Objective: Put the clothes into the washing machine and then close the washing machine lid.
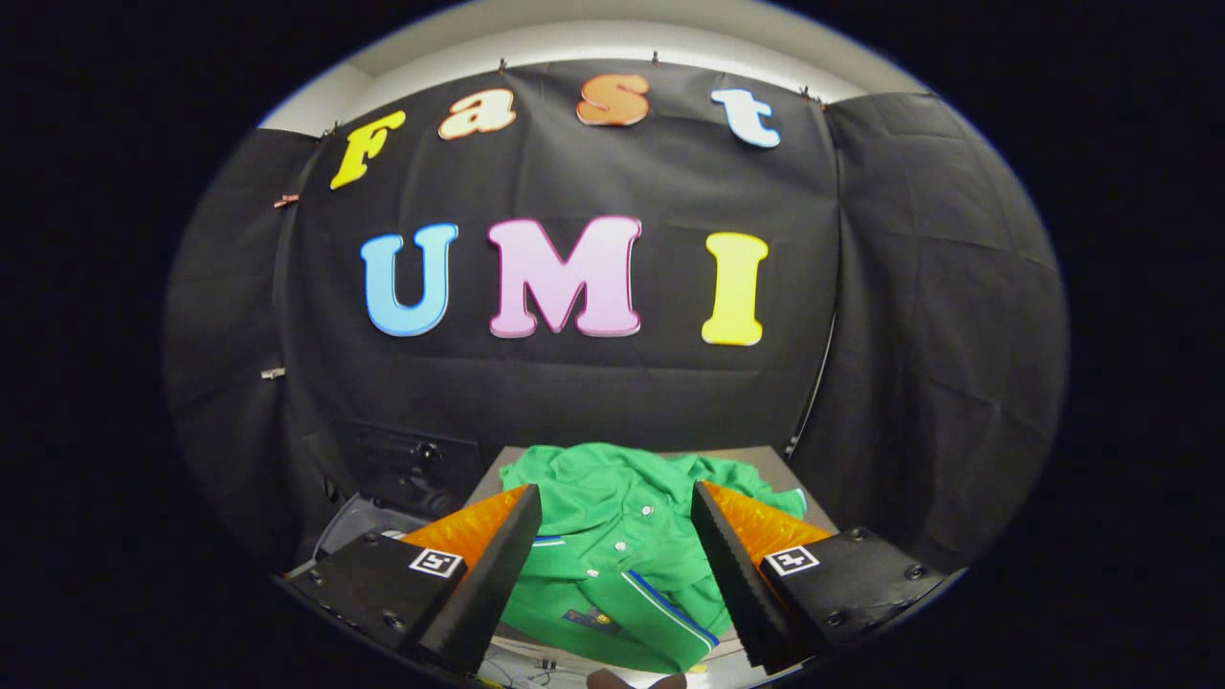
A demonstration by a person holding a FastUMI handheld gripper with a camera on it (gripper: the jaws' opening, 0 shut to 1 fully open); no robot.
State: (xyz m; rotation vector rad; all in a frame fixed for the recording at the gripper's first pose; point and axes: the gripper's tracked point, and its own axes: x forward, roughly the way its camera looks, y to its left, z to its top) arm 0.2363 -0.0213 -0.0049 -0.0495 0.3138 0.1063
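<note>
fingers (615,545) apart, green shirt (622,536) between

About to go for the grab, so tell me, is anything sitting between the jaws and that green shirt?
Nothing visible does. The gripper is open, and the green shirt lies crumpled on the table in the gap between its fingers and just ahead, with nothing on top of it.
</note>
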